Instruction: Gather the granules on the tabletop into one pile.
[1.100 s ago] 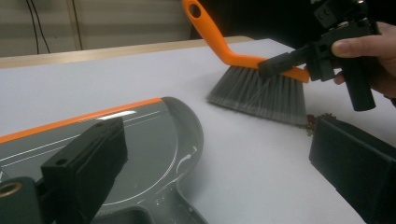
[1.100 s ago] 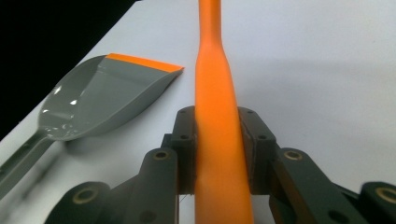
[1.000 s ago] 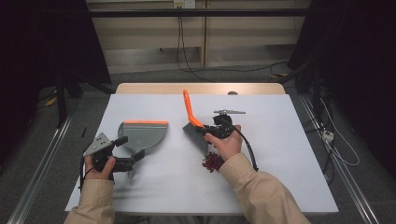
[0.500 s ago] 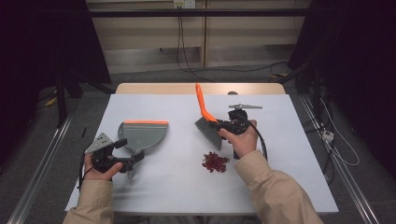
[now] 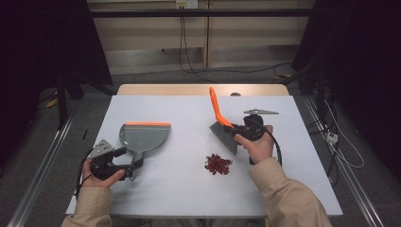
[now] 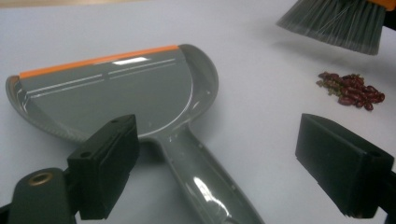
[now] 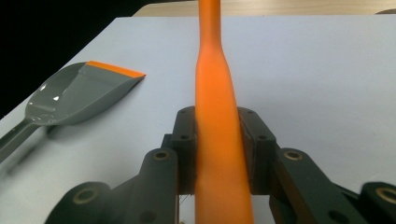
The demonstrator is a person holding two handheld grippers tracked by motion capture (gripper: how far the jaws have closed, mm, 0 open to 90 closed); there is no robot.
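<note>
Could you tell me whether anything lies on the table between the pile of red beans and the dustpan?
Nothing visible does: bare table separates the red beans from the dustpan. The brush, clamped in the right gripper, hangs beyond the beans.

Left gripper point(image 5: 124, 160) sits at the lower left around the grey dustpan point(image 5: 143, 137) handle, jaws just been closing. Right gripper point(image 5: 242, 130), right of centre, clamps the orange-handled brush point(image 5: 221, 122), bristles just above the red bean pile point(image 5: 218, 163).
</note>
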